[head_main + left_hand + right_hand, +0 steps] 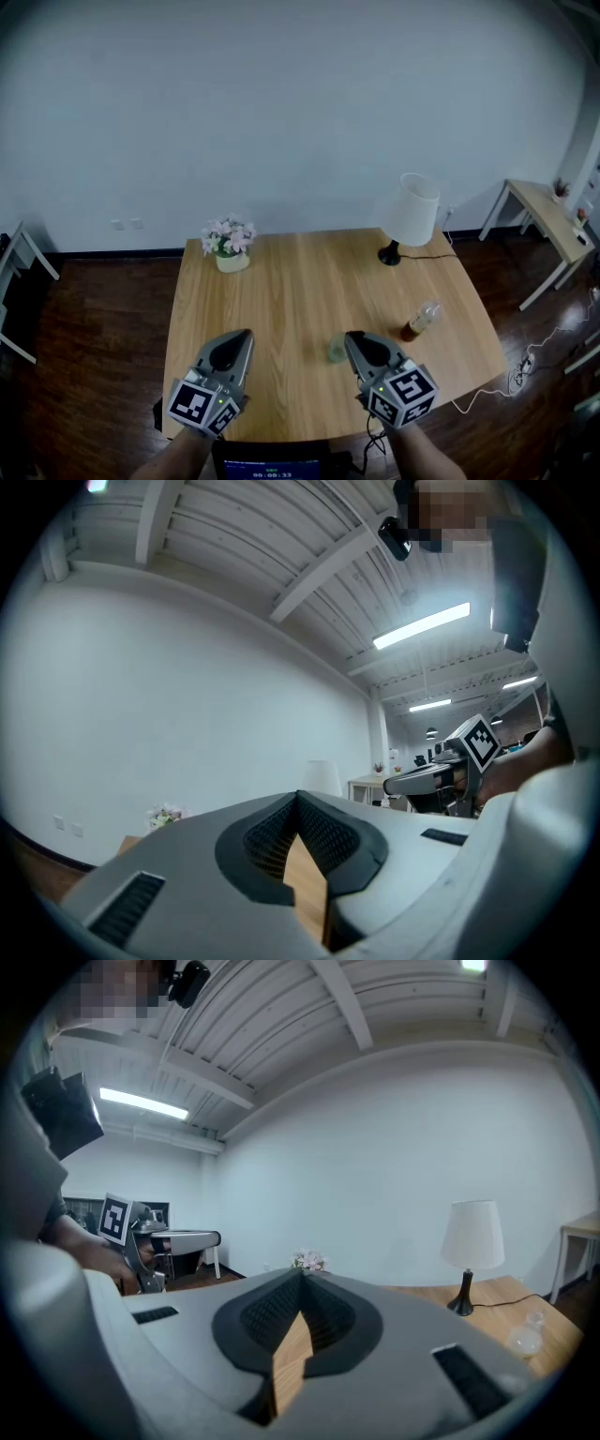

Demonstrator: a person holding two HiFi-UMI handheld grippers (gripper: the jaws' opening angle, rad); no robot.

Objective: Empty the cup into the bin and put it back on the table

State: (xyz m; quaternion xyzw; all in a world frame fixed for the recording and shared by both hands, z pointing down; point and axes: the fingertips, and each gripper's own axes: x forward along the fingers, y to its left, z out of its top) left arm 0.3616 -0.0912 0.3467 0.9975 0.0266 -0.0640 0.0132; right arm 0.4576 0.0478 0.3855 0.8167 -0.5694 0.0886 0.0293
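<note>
Both grippers hover over the table's [291, 281] near edge. The left gripper [245, 335] has its jaws together, empty. The right gripper [352, 338] is likewise closed on nothing. The cup [337, 351] stands on the table just beside the right gripper's inner side. Farther right lies a bottle [421, 321]. At the far edge stand flowers [228, 243] and a lamp [410, 215].

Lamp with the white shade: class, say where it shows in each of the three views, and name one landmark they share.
Head view: lamp right of centre, upper half.
Left gripper view: lamp small, pale, near centre.
Right gripper view: lamp at mid-right.
Shared landmark: the flower pot.
</note>
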